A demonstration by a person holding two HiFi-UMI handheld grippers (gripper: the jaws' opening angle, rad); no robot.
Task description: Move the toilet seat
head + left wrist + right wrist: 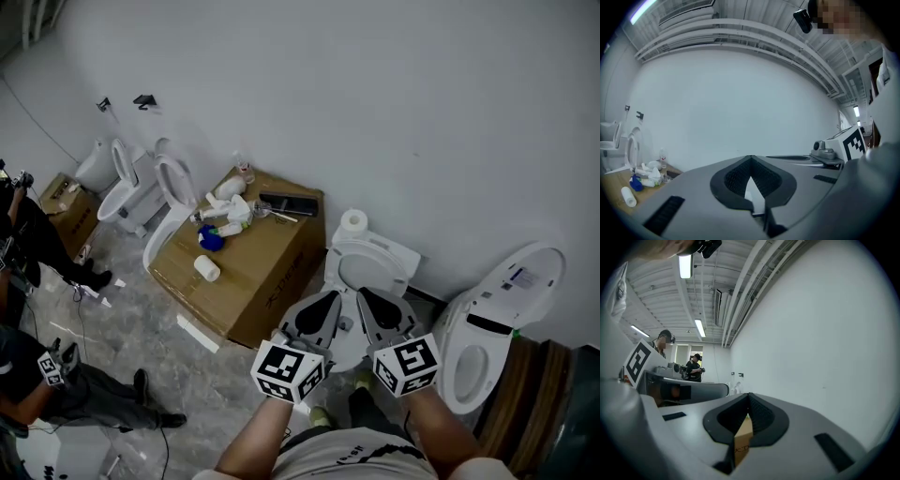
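Note:
A white toilet (373, 255) stands against the wall, and its seat ring (345, 273) looks flat on the bowl, with the front part hidden behind my grippers. My left gripper (330, 298) and right gripper (367, 296) hover side by side just above the bowl's front. Both are shut with nothing between the fingers. The left gripper view has the shut tips (750, 159) aimed at the bare wall. The right gripper view shows the same for the right gripper (749, 395). Neither gripper view shows the toilet.
A large cardboard box (272, 272) with a paper roll, bottles and a blue object stands left of the toilet. A second toilet (487, 323) with raised lid stands at the right. More toilets (131, 192) line the far left wall. A person (66, 389) sits on the floor at lower left.

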